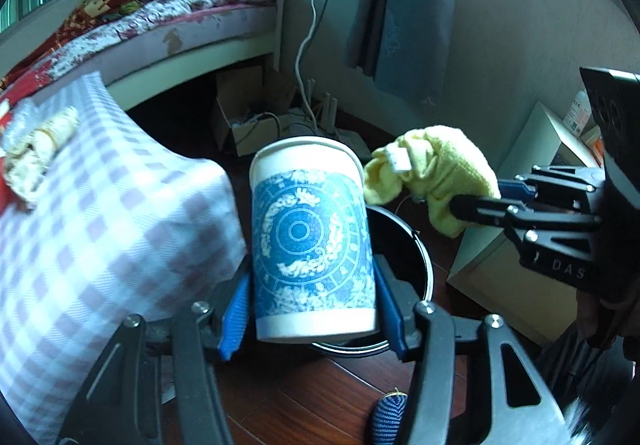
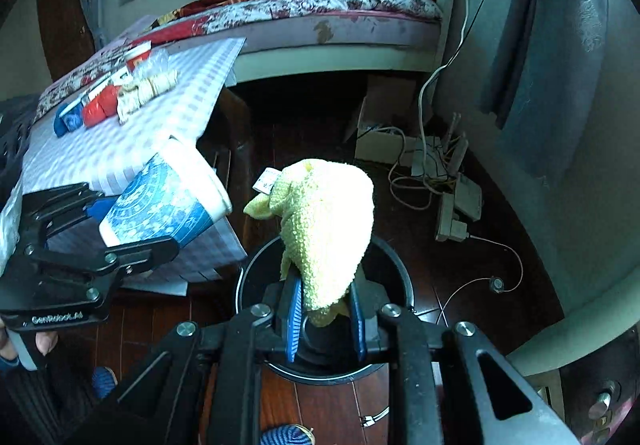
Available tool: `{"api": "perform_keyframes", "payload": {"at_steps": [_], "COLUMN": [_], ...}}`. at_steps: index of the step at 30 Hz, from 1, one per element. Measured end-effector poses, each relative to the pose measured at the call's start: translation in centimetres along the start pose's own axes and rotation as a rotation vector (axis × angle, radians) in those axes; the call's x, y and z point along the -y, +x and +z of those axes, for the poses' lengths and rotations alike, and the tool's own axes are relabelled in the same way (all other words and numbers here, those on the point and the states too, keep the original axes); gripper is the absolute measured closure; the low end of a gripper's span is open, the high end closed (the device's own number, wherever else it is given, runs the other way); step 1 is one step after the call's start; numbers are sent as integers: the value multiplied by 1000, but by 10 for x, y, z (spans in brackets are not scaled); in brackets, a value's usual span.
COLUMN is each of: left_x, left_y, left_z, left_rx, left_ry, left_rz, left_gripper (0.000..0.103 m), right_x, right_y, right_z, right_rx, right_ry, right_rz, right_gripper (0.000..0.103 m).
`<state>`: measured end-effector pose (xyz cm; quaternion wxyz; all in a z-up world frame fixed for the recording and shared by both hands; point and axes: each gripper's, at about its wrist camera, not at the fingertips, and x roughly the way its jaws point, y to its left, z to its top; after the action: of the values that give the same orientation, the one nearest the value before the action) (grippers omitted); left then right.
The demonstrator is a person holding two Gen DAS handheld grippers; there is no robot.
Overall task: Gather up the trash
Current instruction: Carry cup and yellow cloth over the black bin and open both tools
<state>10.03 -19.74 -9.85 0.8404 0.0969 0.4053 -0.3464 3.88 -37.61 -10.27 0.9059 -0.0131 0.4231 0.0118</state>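
My left gripper (image 1: 310, 309) is shut on a white paper cup with a blue pattern (image 1: 312, 245), held above the near rim of a black round bin (image 1: 420, 269) on the floor. The cup also shows in the right wrist view (image 2: 168, 201), with the left gripper (image 2: 120, 229) beside the table corner. My right gripper (image 2: 326, 317) is shut on a crumpled yellow cloth (image 2: 324, 229) and holds it over the bin (image 2: 400, 277). In the left wrist view the cloth (image 1: 436, 177) hangs above the bin's far side, held by the right gripper (image 1: 460, 205).
A table with a checked cloth (image 2: 120, 149) stands left of the bin, carrying wrappers, red and blue items (image 2: 116, 101). A bed (image 2: 320, 17), a cardboard box and cables (image 2: 420, 157) lie behind. A white cabinet (image 1: 520, 229) stands right. A blue knitted thing (image 1: 390, 417) lies on the floor.
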Motion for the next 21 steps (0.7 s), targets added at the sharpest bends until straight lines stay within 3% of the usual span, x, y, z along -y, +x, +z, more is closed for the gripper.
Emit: {"api": "perform_keyframes", "payload": {"at_steps": [10, 12, 13, 15, 18, 21], "left_x": [9, 10, 9, 5, 1, 1], "left_y": [55, 62, 64, 65, 60, 53], "left_z": [-4, -4, -4, -7, -13, -19], "left_rx": [-128, -150, -158, -167, -158, -147], "left_ry": [-17, -26, -31, -49, -58, -59], "left_rz": [-87, -98, -85, -29, 61, 120], "left_gripper": [45, 39, 34, 4, 2, 1], "right_x": [30, 32, 33, 39, 52, 55], "right_y": [63, 72, 76, 87, 92, 86], "right_z": [-20, -22, -24, -28, -32, -29], "right_rx": [-117, -131, -135, -178, -215, -203], "right_ry": [1, 3, -9, 2, 45, 55], "right_rz": [56, 67, 51, 6, -57, -92], "right_gripper": [81, 78, 72, 29, 14, 6]}}
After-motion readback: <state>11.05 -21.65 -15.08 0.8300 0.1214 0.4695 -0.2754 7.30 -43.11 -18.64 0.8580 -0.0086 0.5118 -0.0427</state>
